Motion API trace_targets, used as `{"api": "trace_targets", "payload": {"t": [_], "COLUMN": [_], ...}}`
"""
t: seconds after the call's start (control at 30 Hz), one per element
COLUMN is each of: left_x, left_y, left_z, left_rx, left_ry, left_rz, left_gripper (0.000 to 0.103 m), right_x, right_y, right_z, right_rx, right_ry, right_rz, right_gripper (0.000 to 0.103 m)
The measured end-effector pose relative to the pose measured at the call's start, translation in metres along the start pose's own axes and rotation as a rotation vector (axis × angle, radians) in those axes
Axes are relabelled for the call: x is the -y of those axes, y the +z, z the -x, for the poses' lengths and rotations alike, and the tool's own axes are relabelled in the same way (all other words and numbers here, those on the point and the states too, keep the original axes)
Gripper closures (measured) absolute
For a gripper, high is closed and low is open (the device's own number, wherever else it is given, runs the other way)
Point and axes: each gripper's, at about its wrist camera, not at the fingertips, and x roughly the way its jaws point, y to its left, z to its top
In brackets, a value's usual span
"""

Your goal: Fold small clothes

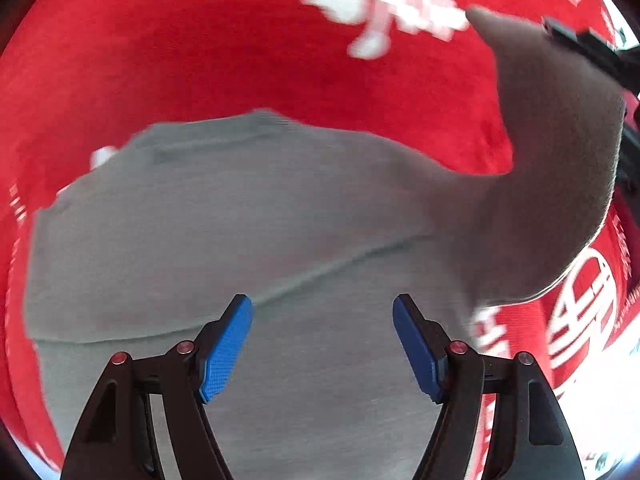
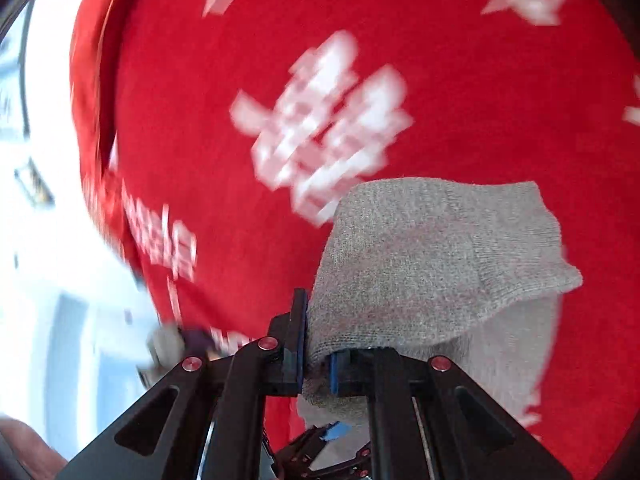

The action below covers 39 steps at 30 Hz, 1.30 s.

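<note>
Left gripper (image 1: 322, 344) points steeply down, jaws spread wide, blue pads (image 1: 226, 350) apart with nothing pinched between them. Right gripper (image 2: 316, 354) angled slightly below level, jaws clamped tight on a fold of grey garment (image 2: 432, 256), lifting it.

A grey knit garment (image 1: 248, 232) is lying beneath the open left gripper (image 1: 322, 344), one corner hanging lifted from the right gripper (image 2: 316, 364).
</note>
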Motion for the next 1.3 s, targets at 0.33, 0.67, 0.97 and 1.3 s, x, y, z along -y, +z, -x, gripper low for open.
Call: {"api": "trace_targets", "payload": {"t": [0.33,0.67,0.97,1.3], "left_x": [-0.158,-0.205,-0.215,-0.240], "left_y": [-0.030,-0.058,-0.060,-0.080], "left_z": [0.023,0.006,0.021,0.028], "left_rx": [-0.005,-0.075,-0.040,-0.031], "left_ry": [0.171,0.165,0.122,0.058], "left_rz": [0.195,0.298,0.303,0.305], "left_gripper": [0.029,0.029,0.029,0.029], "right_x": [-0.058,-0.026,-0.004,-0.108], "right_y": [-0.110,-0.139,-0.100,-0.218], "right_z": [-0.193,-0.202,-0.178,-0.295], "right_rx": [-0.437,-0.467,-0.197,-0.598], "right_ry": [-0.251,-0.422,-0.367,-0.428], "right_rz": [0.415,0.303,-0.029,0.708], "right_gripper": [0.090,0.041,0.096,0.085]}}
